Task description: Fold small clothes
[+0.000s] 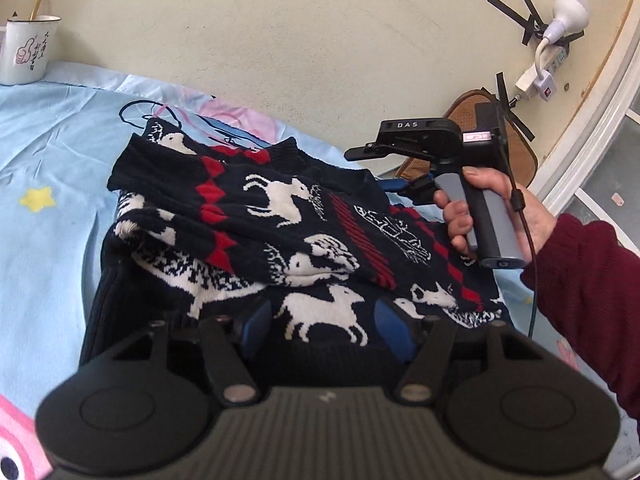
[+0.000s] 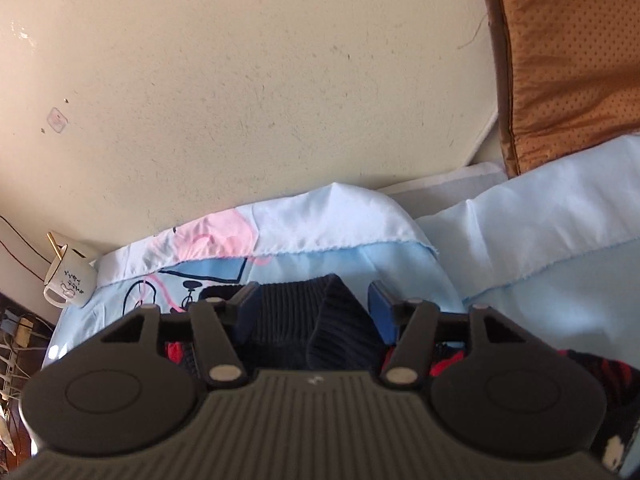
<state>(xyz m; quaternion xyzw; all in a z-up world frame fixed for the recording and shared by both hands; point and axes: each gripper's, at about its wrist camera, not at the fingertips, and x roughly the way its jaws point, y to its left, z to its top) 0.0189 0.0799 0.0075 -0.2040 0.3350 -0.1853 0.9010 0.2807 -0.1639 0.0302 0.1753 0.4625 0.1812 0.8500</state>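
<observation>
On blue sheet (image 1: 48, 152): folded sweater (image 1: 280, 216), navy with white animals, red diamonds. Left gripper (image 1: 324, 320) over near hem, jaws apart, gripping nothing. Right gripper (image 2: 314, 312) spread over ribbed edge, pads clear of knit. Mug (image 1: 26, 50) far left by wall.

The sweater (image 1: 288, 216) was a dark navy knit with white animal figures and red diamond bands. It lay partly folded on the light blue sheet (image 1: 52, 152), one patterned sleeve doubled across the body, ribbed hem nearest.
</observation>
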